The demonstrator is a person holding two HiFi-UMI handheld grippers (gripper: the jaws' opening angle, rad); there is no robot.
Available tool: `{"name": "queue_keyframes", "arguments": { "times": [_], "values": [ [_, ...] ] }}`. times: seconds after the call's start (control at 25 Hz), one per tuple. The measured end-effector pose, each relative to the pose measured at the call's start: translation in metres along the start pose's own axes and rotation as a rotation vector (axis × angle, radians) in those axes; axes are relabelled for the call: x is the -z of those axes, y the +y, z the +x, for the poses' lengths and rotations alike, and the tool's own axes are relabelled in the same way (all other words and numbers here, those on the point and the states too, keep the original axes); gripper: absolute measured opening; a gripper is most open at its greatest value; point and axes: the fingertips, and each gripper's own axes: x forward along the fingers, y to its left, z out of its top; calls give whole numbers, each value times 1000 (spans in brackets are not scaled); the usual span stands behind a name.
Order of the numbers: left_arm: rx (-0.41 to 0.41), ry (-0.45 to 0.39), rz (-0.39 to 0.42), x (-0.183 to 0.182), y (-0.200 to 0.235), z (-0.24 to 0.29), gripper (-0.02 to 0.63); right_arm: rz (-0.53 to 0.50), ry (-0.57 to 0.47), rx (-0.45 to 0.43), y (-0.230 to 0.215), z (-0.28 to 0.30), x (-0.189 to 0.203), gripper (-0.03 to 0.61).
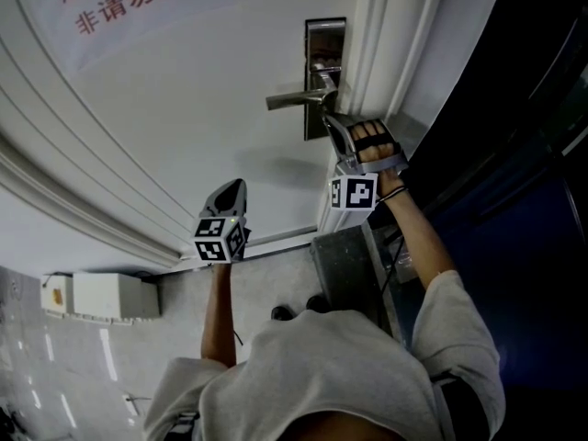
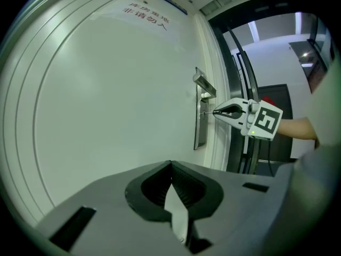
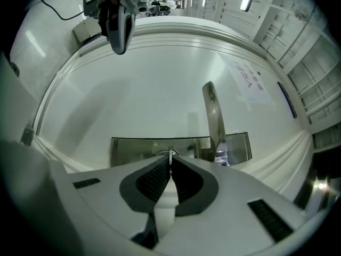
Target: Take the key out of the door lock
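Key (image 3: 170, 154) pinched in right gripper (image 3: 170, 160) — tips at lock plate (image 3: 133, 149)

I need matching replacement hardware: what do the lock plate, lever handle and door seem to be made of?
The lock plate looks like polished metal, perhaps stainless or chromed steel: it mirrors its surroundings. The lever handle looks like satin metal, with a duller sheen. The door has a smooth white painted or laminated face with moulded grooves; its core cannot be told.
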Motion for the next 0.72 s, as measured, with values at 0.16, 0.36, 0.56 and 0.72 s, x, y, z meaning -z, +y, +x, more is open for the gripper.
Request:
{"name": "queue_keyframes", "arguments": {
  "times": [0.16,0.36,0.56,0.72],
  "values": [
    [13,0,0,2,-9,2,18,17,-1,3,0,-12,1,29],
    [17,1,5,2,-14,0,18,104,-17,2,-2,-26,0,30],
    [7,-3,4,2,-14,-4,18,345,-44,-19,-6,-38,-1,31],
    [0,-12,-1,-1,-11,-5,18,622,-72,-32,-12,-51,-1,30]
  ]
}}
